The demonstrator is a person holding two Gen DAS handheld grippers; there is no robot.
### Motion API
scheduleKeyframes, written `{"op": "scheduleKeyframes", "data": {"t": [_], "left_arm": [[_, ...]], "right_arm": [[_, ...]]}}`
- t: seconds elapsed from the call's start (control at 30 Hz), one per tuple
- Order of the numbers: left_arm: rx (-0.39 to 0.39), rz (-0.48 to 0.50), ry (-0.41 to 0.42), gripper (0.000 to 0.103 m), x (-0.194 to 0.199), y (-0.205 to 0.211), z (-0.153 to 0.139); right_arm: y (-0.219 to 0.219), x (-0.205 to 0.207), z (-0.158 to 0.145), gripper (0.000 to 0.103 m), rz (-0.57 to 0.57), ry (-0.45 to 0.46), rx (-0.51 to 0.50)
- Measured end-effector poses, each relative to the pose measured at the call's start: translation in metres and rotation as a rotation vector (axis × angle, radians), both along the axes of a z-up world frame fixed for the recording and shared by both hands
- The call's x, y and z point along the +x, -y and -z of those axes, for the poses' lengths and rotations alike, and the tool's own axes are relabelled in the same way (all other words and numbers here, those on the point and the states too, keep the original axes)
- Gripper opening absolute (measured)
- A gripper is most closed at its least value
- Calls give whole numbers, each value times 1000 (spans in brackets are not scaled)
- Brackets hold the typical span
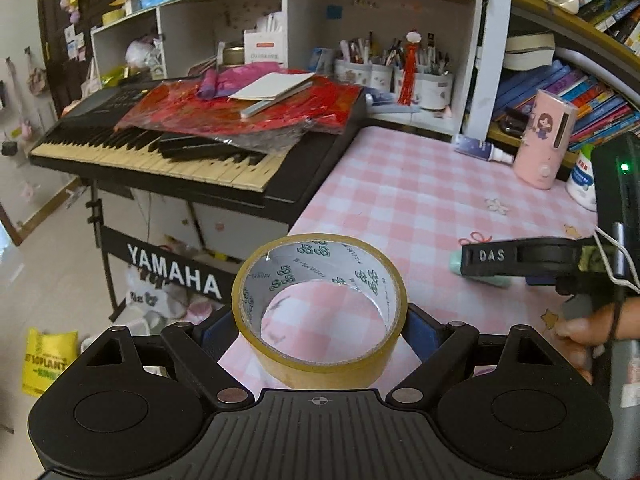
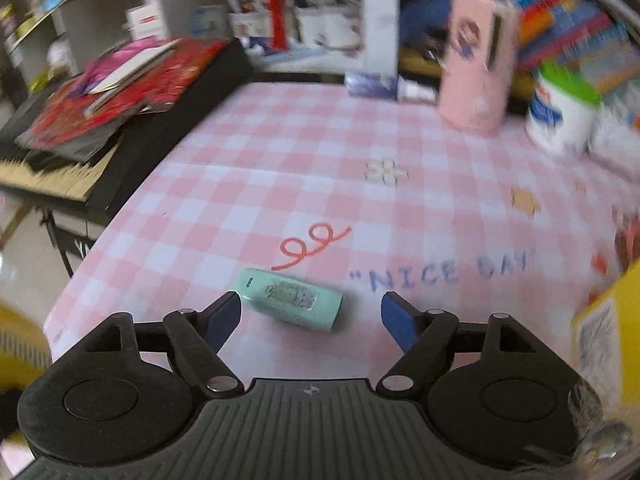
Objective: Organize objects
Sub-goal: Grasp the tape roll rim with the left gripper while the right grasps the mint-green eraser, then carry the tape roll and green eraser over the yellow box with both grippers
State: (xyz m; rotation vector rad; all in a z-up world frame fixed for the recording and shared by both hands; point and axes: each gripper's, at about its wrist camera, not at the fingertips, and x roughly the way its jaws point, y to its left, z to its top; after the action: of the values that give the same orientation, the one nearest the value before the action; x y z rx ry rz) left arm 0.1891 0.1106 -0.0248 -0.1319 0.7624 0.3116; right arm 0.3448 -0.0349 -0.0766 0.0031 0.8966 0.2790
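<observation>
Left gripper (image 1: pixel 320 334) clamped on a roll of tan packing tape (image 1: pixel 320 308) above the pink checked tablecloth (image 1: pixel 420 200); right gripper (image 2: pixel 310 316) spread apart, mint-green case (image 2: pixel 292 300) lying flat on the cloth between its fingers.

Tape roll (image 1: pixel 320 312) sits between the left gripper (image 1: pixel 320 332) fingers, over the near-left corner of the table (image 1: pixel 420 200). Keyboard (image 1: pixel 160 152) stands left of the table w/ a pile of papers (image 1: pixel 240 112) on top. Shelf unit (image 1: pixel 360 20) behind, pen cups (image 1: pixel 400 76) inside. Small case (image 2: pixel 292 300) lies on the table near the front edge, just ahead of the right gripper (image 2: pixel 310 314), between its fingers but apart from both. Tall box (image 2: pixel 476 64) and tub (image 2: pixel 560 116) at far right, spray bottle (image 1: pixel 484 150) lying left of the box, books (image 1: pixel 580 96) behind.
</observation>
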Motion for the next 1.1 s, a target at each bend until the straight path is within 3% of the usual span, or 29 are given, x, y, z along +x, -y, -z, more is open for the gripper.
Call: {"op": "scheduleKeyframes", "data": {"t": [0.33,0.43,0.47,0.63,1.1], "left_arm": [[15,-11,-24,88,-9,-4,-1],[14,-18,-28,88,-11,-7,-1],[13,-21,-28,88,-12,-8,-2],[8,-17,-8,88,-18,-11,-6],[-47,121,114,88,-41,2,-26]], "right_arm": [[-30,0,10,75,76,31,-41],[-38,-1,13,73,79,55,-64],[-40,-1,15,68,77,62,-78],[-38,-2,16,67,78,81,-82],[18,-76,-59,67,-7,216,-12]]}}
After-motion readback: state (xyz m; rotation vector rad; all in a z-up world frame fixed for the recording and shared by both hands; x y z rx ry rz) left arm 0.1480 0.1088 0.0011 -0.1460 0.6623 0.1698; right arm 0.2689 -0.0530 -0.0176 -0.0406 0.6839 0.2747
